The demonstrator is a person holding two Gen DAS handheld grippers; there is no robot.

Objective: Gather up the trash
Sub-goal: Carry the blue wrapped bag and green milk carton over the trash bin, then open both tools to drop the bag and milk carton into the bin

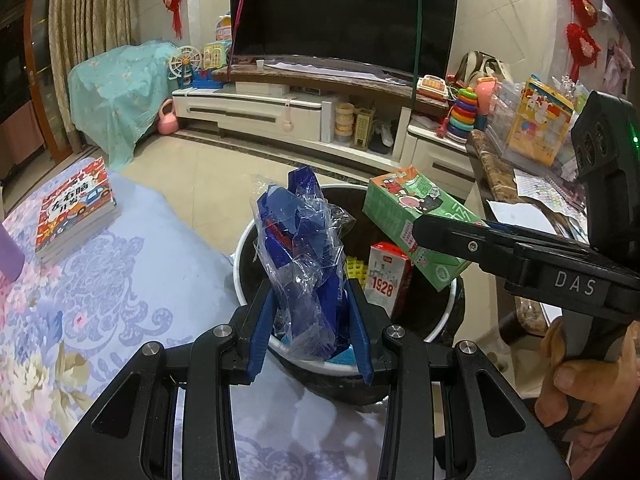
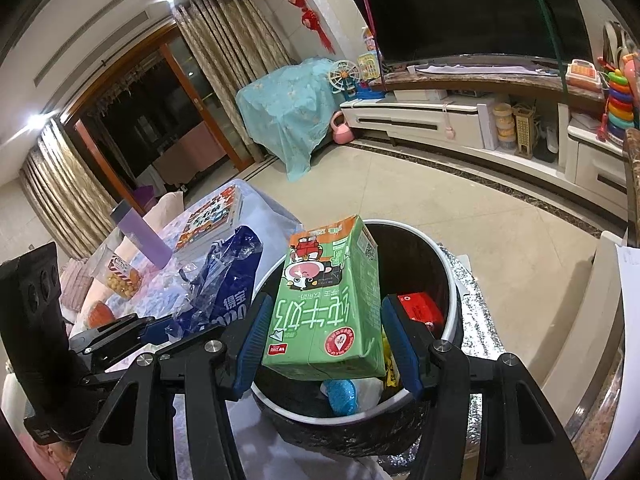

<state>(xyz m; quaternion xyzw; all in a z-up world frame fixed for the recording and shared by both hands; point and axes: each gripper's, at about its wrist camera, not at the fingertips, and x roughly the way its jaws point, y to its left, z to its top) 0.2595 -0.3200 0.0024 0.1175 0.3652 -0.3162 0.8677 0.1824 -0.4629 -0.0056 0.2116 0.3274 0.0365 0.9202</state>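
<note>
Item 1: blue plastic wrapper (image 1: 308, 264). Crumpled film, part clear, part printed blue. It is held upright between the blue pads of the left gripper (image 1: 310, 320), whose jaws stand narrowly apart and pinch its lower half. It sits over the near rim of the trash bin (image 1: 240, 256). Judged very light, soft and springy; the glossy film may slip, so a pinch across the bunched lower part, where layers stack, looks soundest. It may cling to a pad on release.

Item 2: green milk carton (image 2: 326, 300). Rectangular paperboard, printed with a cartoon cow, held label upside down. The right gripper (image 2: 326, 340) has its jaws about half spread and closed on the carton's two narrow sides near the base. It hangs directly above the bin's opening. Judged light if empty, which cannot be told; walls are stiff enough to grip but would dent under hard pressure. Flat side faces give the pads good purchase.

Item 3: trash bin, round, white rim, dark liner. Already contains a small white and red carton (image 1: 388, 276), a red box (image 2: 420, 308), a yellow grid piece (image 1: 356, 270) and a blue scrubby lump (image 2: 340, 396).

Surroundings: floral cloth (image 1: 100, 280) beside the bin, bearing a stack of books (image 1: 76, 208), a purple bottle (image 2: 140, 236) and a snack bag (image 2: 120, 276). A hand (image 1: 588, 384) grips the right tool's handle.
</note>
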